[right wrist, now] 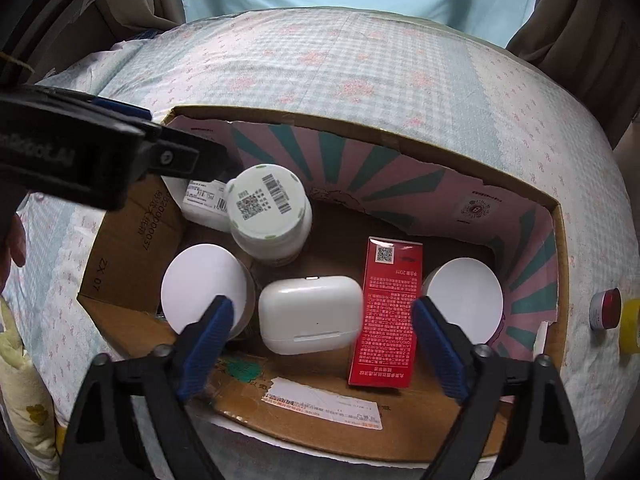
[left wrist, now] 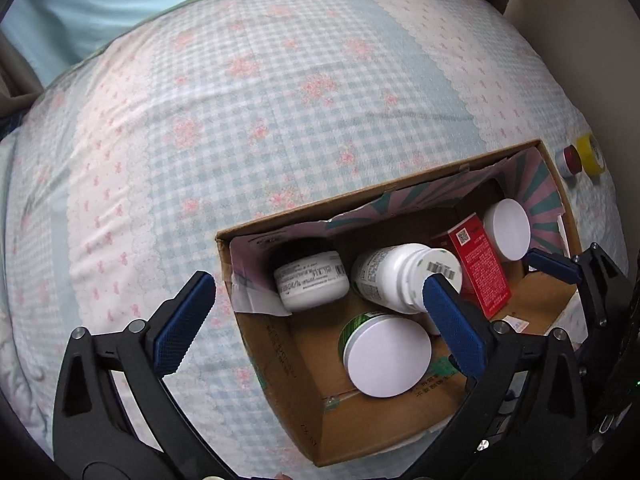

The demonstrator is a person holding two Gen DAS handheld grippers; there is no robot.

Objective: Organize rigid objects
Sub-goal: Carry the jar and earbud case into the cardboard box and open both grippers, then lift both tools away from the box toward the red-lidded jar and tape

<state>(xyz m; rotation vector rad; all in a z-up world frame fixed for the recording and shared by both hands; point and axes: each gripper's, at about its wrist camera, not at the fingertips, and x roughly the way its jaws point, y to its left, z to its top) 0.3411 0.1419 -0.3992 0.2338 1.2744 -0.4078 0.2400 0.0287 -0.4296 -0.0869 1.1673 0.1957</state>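
Both grippers hang over the open cardboard box on the bed, fingers spread and empty.

The right gripper (right wrist: 322, 344) has its blue fingers (right wrist: 208, 340) wide apart at the bottom of its view, straddling a white earbud case (right wrist: 310, 314) and a red carton (right wrist: 384, 312) without touching either. To either side sit two white-lidded jars, one at the left (right wrist: 202, 286) and one at the right (right wrist: 466, 296). Further up, a white bottle (right wrist: 270, 216) lies tipped with its barcoded base showing. The left gripper (left wrist: 316, 320) is likewise spread, one finger (left wrist: 184, 320) outside the cardboard box (left wrist: 280, 360) over the bedspread, the other inside beside the bottle. The box rests on a checked floral bedspread (left wrist: 240, 120). At the right edge, outside the box, a small red-capped jar (right wrist: 606, 308) lies beside a yellow item (right wrist: 630, 330).
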